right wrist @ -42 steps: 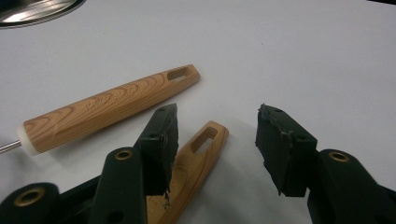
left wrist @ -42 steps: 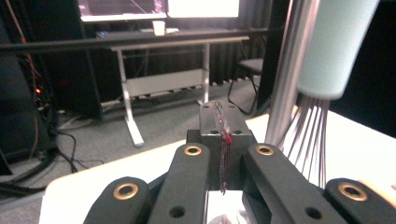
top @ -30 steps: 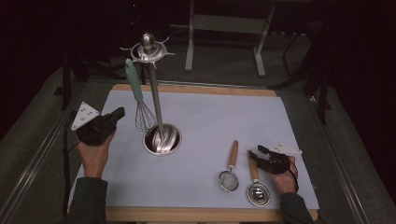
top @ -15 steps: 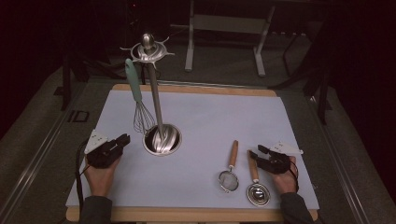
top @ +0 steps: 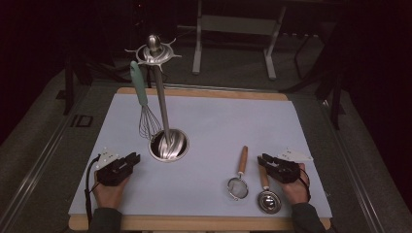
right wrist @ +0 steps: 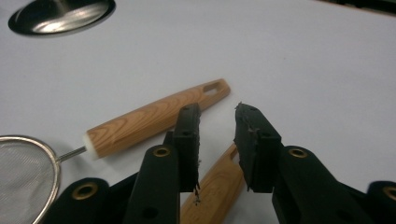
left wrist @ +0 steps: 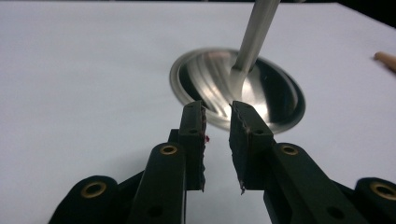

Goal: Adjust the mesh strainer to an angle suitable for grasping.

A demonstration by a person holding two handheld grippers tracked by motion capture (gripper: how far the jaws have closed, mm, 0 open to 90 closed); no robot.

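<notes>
A: From the high view?
B: The left gripper [top: 130,159] lies low on the worktop [top: 291,126], aimed at the stand's base [top: 168,145]. The right gripper [top: 265,160] sits over the ladle [top: 266,191], whose handle runs away from the person.

A: Left gripper view?
B: Fingers [left wrist: 194,135] slightly apart, just been opening, nothing between.

A: Right gripper view?
B: Fingers [right wrist: 254,140] straddle the ladle's wooden handle [right wrist: 212,186], just been closing, not clearly pressing. The strainer [right wrist: 140,123] lies beside.
</notes>
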